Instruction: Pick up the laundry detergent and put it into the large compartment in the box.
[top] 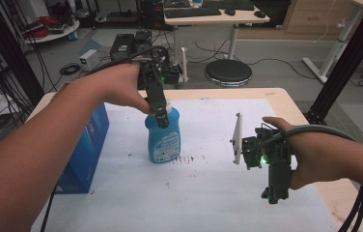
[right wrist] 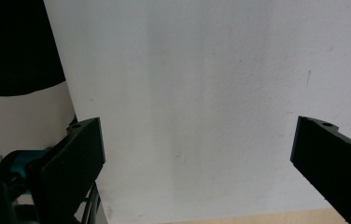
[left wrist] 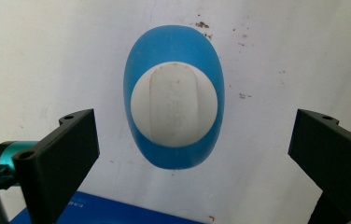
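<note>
because the blue bottle [top: 162, 137] stands upright on the white table cover [top: 208, 193], its long axis runs straight up toward the left gripper [top: 161, 121], which hangs directly above it. in the left gripper view the white flip cap [left wrist: 174, 107] sits between the two black jaws, a little toward the left one and apart from both, with the blue shoulders spreading around it. those jaws stand wide, holding nothing, so the coming move looks like a straight drop along the bottle's axis, then a squeeze across the cap or neck. the oval body is long from top to bottom in that view, so the jaws would bite across its narrow side. a blue box [top: 85, 150] lies just left of the bottle, near but apart. the right gripper [top: 272, 195] hovers well off to the right, also spread wide and empty, so the left hand [top: 121, 87] is plainly the nearer one.
</note>
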Demonstrator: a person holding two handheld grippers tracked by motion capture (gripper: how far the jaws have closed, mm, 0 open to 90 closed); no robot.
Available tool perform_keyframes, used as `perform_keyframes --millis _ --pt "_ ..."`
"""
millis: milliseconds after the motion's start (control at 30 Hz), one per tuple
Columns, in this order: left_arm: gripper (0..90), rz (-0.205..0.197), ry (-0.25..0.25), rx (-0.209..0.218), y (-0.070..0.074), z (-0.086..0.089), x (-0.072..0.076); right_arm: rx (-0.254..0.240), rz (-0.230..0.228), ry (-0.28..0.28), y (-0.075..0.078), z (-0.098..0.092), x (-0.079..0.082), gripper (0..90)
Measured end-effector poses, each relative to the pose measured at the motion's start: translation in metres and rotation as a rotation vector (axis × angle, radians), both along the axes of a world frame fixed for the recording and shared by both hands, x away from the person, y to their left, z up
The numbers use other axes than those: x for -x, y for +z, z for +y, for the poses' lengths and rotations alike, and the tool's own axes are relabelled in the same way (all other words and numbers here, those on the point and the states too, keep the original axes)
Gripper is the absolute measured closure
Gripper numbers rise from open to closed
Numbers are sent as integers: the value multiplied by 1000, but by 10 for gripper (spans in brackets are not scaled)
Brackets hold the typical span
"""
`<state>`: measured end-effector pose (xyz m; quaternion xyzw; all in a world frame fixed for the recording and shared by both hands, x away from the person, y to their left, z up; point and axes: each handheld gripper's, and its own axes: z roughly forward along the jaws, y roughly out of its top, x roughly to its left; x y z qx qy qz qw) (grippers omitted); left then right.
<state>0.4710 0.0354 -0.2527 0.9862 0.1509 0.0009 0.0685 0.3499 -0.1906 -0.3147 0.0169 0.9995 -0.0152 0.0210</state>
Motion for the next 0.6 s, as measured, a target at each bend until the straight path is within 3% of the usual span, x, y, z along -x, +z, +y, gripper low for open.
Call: perform_keyframes --millis 333,467,600 --pt "17 4 -4 -31 -14 -10 -6 -4 -2 -5 -1 0 -1 19" --pt "17 8 8 -23 -19 -11 -9 -1 -1 10 -2 -1 -3 19" --pt "17 9 8 -20 -24 -13 -10 -4 7 -13 -3 -2 -2 19"
